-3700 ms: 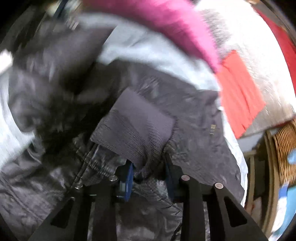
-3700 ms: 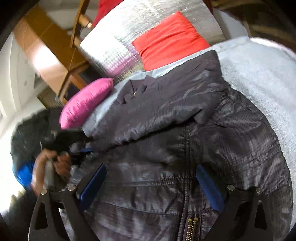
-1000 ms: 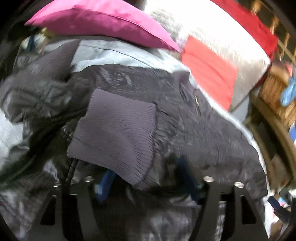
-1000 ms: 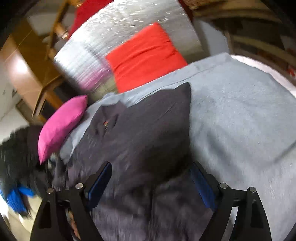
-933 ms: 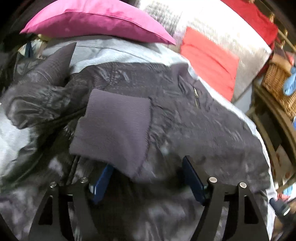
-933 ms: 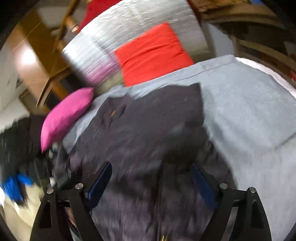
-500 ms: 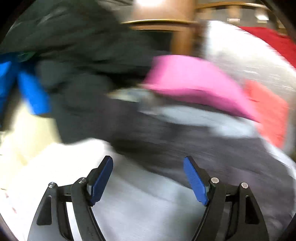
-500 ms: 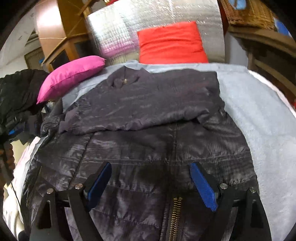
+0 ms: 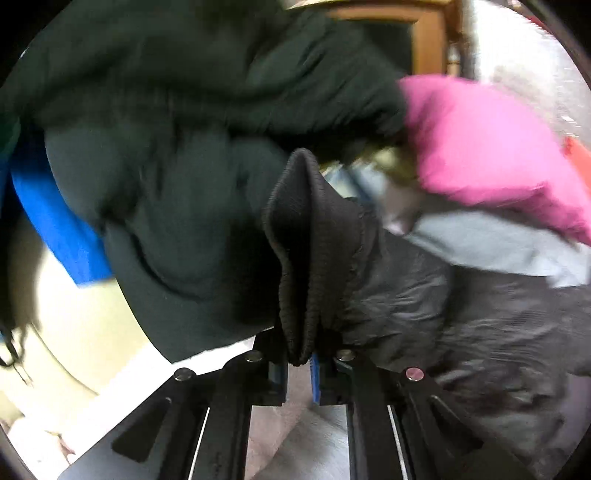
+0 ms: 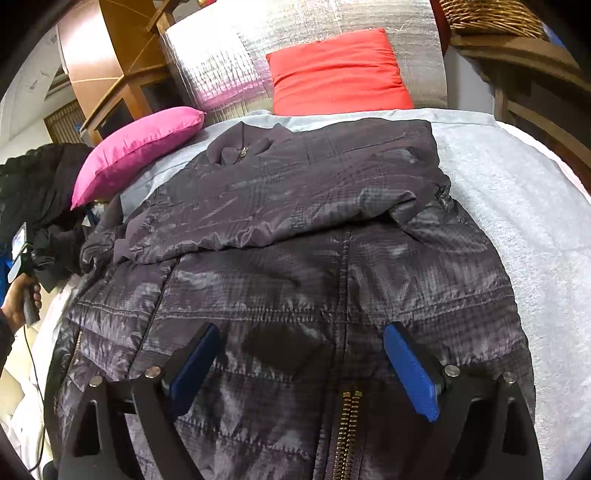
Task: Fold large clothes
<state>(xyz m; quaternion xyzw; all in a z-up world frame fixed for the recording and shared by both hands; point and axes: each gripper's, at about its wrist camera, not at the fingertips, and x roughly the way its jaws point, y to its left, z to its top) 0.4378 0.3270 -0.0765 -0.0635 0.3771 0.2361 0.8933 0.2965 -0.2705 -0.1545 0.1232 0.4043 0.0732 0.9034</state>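
The left gripper is pinching the ribbed knit cuff of the jacket's sleeve, its jaws pressed together on the fabric, while the right gripper is hovering over the lower front of the dark quilted jacket with its jaws spread wide and holding nothing. The jacket is lying front-up on the bed, one sleeve already laid across the chest, the brass zipper running down the middle between the right jaws. The step in hand looks like bringing the second sleeve inward — to do it well, the left gripper should be carrying the cuff across in a low, flat arc and laying it on the chest without twisting, while the right one is pressing the body down so the slippery shell is not sliding along. The bed is wearing a pale grey cover; a pink pillow and a red cushion are resting at its far end against a silvery quilted panel, with wooden furniture behind and a wicker basket at the upper right — a heap of other dark clothing is crowding the left gripper's view.
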